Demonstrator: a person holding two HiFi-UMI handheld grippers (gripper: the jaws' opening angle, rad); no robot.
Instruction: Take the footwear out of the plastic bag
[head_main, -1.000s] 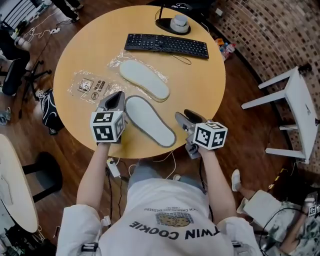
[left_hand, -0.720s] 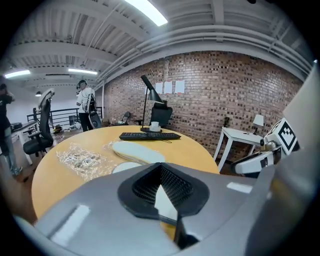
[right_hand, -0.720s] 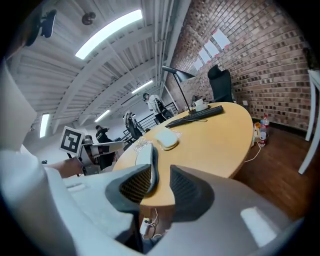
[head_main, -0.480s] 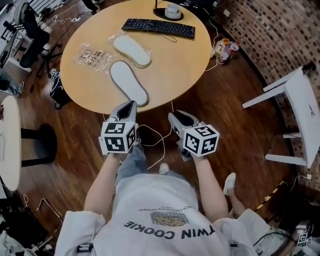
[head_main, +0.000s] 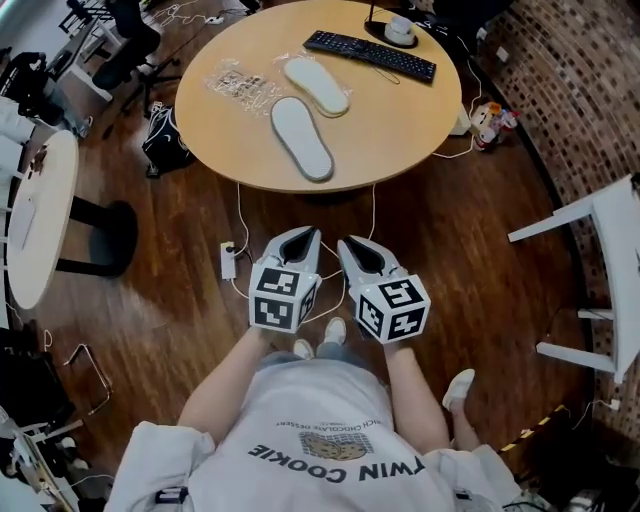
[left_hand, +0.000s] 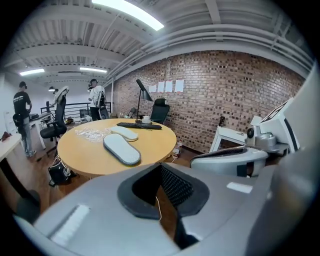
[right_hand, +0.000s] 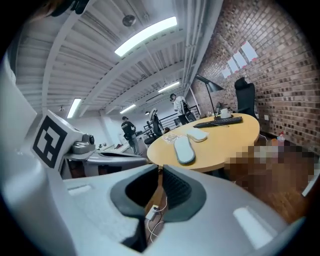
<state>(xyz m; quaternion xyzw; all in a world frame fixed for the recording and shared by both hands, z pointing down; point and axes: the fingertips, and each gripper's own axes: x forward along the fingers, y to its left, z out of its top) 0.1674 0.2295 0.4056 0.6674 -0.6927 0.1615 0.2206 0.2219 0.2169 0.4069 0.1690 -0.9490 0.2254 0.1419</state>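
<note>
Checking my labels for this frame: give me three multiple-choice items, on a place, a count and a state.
1. The keyboard lies: A on the table's far side; B under the table; C on a shelf.
2. Count of slippers on the table: A one; B two; C three.
3. The left gripper and right gripper hold: A nothing; B a slipper each; C the keyboard.
Key: 1 A: it lies by the far rim. 2 B: two lie side by side. 3 A: left shut and empty; right's jaws closing on nothing.
</note>
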